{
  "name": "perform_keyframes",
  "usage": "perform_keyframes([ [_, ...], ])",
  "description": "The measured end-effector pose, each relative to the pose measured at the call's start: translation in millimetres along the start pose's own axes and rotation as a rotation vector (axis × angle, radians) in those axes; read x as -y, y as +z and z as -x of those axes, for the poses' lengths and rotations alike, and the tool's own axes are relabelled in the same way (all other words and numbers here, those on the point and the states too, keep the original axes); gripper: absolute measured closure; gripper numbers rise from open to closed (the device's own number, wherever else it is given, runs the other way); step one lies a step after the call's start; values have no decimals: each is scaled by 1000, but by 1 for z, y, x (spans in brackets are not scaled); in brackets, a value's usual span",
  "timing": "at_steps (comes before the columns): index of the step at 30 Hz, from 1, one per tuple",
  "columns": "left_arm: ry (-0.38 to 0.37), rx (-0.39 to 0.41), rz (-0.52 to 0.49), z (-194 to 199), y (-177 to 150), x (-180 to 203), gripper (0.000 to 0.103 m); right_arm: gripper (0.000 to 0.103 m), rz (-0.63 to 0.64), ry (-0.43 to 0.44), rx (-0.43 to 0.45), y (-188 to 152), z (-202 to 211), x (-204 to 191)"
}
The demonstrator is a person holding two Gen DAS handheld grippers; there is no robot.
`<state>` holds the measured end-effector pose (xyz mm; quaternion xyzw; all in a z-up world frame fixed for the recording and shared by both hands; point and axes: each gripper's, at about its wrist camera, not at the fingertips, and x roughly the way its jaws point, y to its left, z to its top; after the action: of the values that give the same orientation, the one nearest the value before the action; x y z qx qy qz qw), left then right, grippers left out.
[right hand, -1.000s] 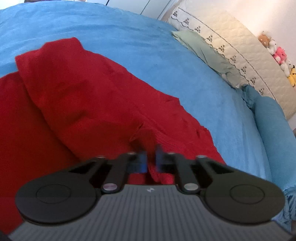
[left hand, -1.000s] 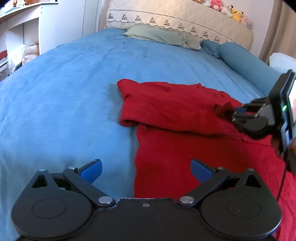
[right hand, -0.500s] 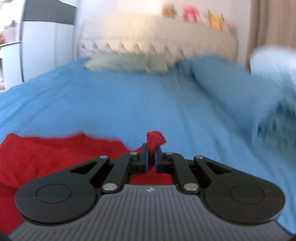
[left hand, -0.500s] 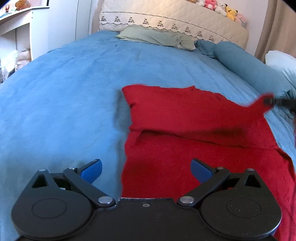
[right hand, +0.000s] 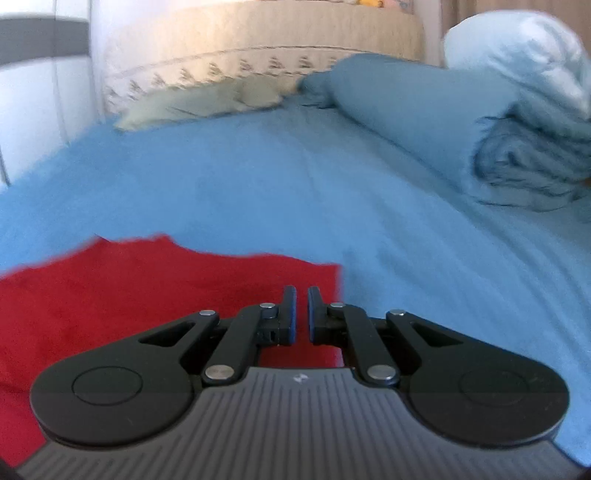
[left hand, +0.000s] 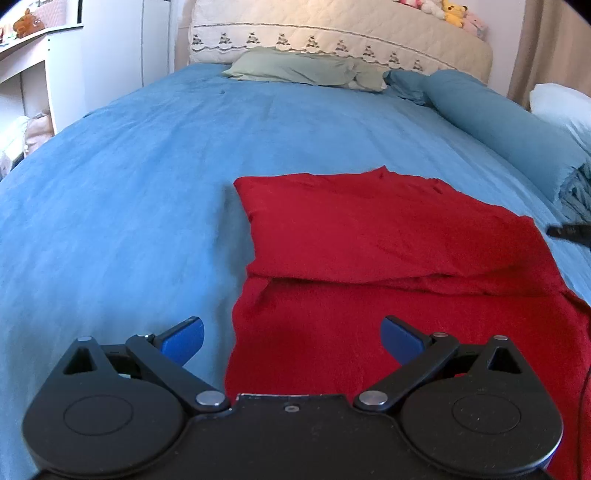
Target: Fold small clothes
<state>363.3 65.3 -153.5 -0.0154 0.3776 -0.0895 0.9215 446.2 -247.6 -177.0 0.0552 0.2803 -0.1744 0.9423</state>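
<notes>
A red garment [left hand: 388, 258] lies on the blue bed, its far part folded over as a flat panel whose fold edge crosses the middle. In the left wrist view my left gripper [left hand: 291, 336] hangs open over the garment's near left edge, with nothing between its blue pads. My right gripper [right hand: 299, 295] is shut, just above the panel's right corner [right hand: 325, 273]. No cloth shows pinched between its pads. Only its dark tip [left hand: 569, 233] appears at the right edge of the left wrist view, just beyond the garment's corner.
The blue bedspread [left hand: 129, 184] stretches to the left and far side. A green pillow [left hand: 295, 68] and a quilted headboard [left hand: 332, 33] stand at the back. A rolled blue blanket [right hand: 424, 107] and a pale folded quilt [right hand: 524, 62] lie along the right.
My right gripper swung to the right with a pinch of red cloth, spreading the folded panel flat. The cloth no longer shows in its jaws. The left gripper stayed open.
</notes>
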Motion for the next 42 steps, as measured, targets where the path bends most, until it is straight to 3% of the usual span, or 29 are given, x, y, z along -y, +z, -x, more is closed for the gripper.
perform_keyframes([
  [4,-1,-2,10,-1,3,-1,0,87,-74,30,-34,-11,-2,20],
  [5,-1,-1,9,0,4,-1,0,83,-68,60,-16,-12,2,19],
  [10,4,0,8,-2,5,0,0,82,51,172,20,-16,21,2],
  [13,-3,-4,25,-1,4,1,0,77,70,209,-19,-19,12,-10],
  [16,7,-9,13,4,1,-1,0,78,58,182,-103,-29,-8,-9],
  [22,47,-64,18,16,-26,-17,0,78,118,117,-104,-29,0,-15],
  [23,53,-61,30,22,-30,-20,0,74,122,119,-101,-27,2,-13],
  [25,55,-31,49,44,-36,-26,0,69,110,160,-52,-21,27,-6],
  [29,73,36,35,105,-40,-27,0,45,108,238,92,-8,103,15],
  [31,70,60,36,136,-46,-27,0,44,123,263,155,-7,153,29],
  [33,75,71,61,165,-58,-27,0,30,141,263,189,-9,200,43],
  [34,96,59,72,176,-65,-26,0,14,137,267,186,-12,223,53],
  [35,113,47,78,185,-72,-24,0,6,126,273,175,-13,242,62],
  [38,145,34,126,211,-99,-23,0,1,58,282,172,-33,300,96],
  [42,104,5,246,230,-132,-23,0,0,40,234,109,-76,349,123],
])
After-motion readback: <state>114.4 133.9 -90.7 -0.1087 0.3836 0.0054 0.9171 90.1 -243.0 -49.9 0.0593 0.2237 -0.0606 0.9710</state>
